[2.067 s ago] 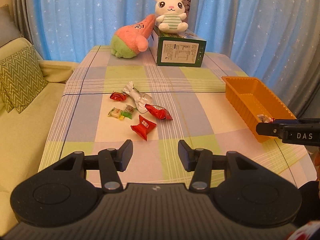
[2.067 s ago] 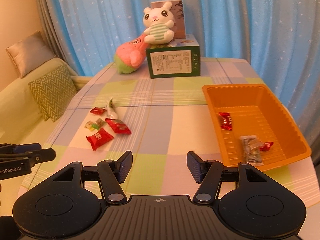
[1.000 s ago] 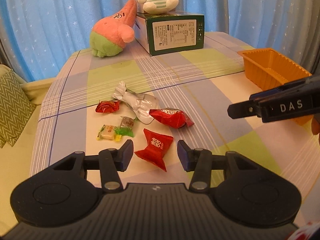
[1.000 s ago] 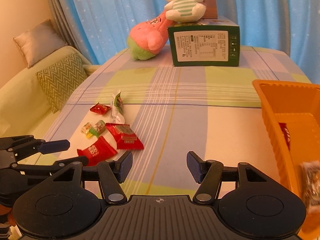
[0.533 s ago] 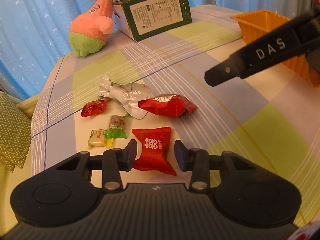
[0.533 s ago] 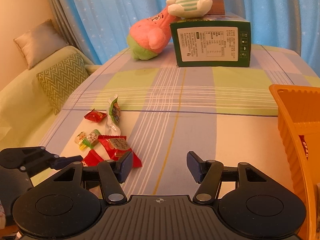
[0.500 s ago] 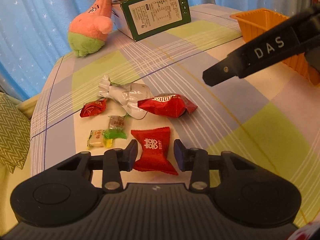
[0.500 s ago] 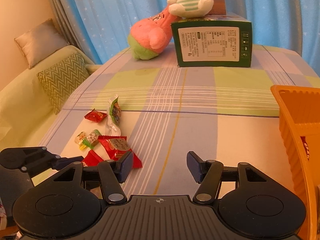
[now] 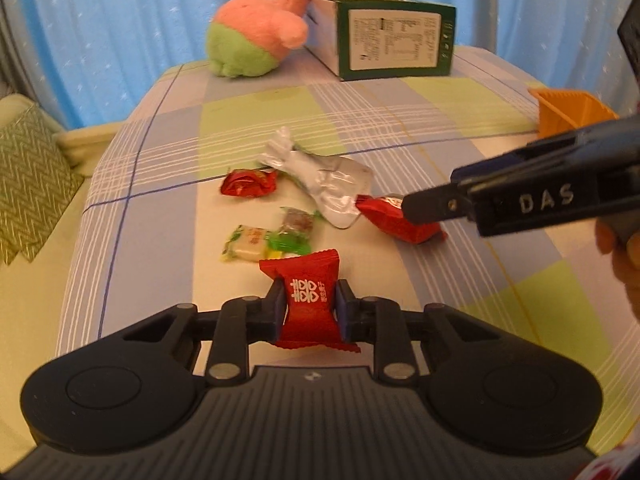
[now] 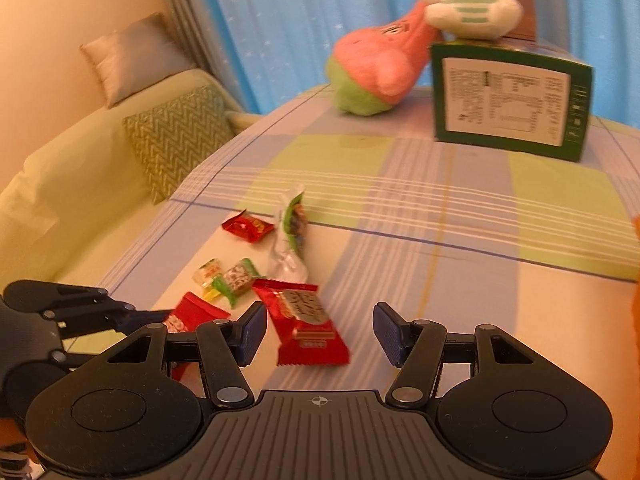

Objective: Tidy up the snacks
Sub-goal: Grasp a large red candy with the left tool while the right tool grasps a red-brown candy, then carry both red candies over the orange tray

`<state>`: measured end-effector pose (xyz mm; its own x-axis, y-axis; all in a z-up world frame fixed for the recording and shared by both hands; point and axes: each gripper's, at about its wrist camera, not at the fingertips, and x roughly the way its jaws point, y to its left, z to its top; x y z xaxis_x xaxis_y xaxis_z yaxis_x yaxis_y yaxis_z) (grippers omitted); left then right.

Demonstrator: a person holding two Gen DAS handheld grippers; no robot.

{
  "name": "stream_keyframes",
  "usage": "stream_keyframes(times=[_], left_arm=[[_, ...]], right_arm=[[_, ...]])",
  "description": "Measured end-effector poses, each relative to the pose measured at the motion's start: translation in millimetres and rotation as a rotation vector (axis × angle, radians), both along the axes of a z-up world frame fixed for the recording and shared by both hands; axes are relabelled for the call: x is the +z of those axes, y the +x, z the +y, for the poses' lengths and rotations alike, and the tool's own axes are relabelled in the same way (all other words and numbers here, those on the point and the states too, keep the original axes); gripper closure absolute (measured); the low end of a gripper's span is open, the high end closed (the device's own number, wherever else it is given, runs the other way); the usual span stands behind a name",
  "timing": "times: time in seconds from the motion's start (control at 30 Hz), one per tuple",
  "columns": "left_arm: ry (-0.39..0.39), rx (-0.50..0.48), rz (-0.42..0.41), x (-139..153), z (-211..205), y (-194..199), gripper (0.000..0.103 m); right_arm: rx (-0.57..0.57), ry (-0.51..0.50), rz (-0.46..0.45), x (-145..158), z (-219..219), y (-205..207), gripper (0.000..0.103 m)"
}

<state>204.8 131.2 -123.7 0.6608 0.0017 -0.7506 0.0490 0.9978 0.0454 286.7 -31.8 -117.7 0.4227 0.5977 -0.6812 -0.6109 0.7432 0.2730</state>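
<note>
Left tongs pinching a red candy packet by its waist, low over the checked counter. Right tongs spread wide, straddling a larger red snack bag lying flat on the counter. Just beyond: two small green-and-yellow sweets, a silver wrapper, a small red candy. Orange tray at the far right edge, well apart from the pile.
</note>
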Motion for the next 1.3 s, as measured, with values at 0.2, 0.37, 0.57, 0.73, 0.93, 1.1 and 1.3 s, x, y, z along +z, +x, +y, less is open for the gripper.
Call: stream_keyframes(times=[0.2,0.37,0.57,0.73,0.93,1.1,1.3], left_arm=[[-0.031,0.023,-0.005,3,6,-1,0.080],[-0.049,0.026,-0.003,2,6,-1,0.080],[-0.066,0.031,-0.009,4,6,-2,0.080],[-0.082,0.038,-0.017,5,6,-4,0.080],[-0.100,0.035,-0.031,11,-3,-15,0.080],[-0.097,0.031,-0.059,24,-21,-26,0.080],[-0.158,0.048,-0.078,44,-44,-49,0.080]], right_arm=[[0.014,-0.007,0.023,-12,13,12,0.043],[0.015,-0.015,0.043,-20,17,15,0.055],[-0.010,-0.002,0.046,-21,14,13,0.068],[-0.058,0.001,0.015,-9,4,5,0.072],[-0.131,0.002,-0.001,9,-14,-11,0.072],[-0.210,0.016,0.003,22,-38,-38,0.072],[-0.294,0.014,0.018,42,-74,-75,0.072]])
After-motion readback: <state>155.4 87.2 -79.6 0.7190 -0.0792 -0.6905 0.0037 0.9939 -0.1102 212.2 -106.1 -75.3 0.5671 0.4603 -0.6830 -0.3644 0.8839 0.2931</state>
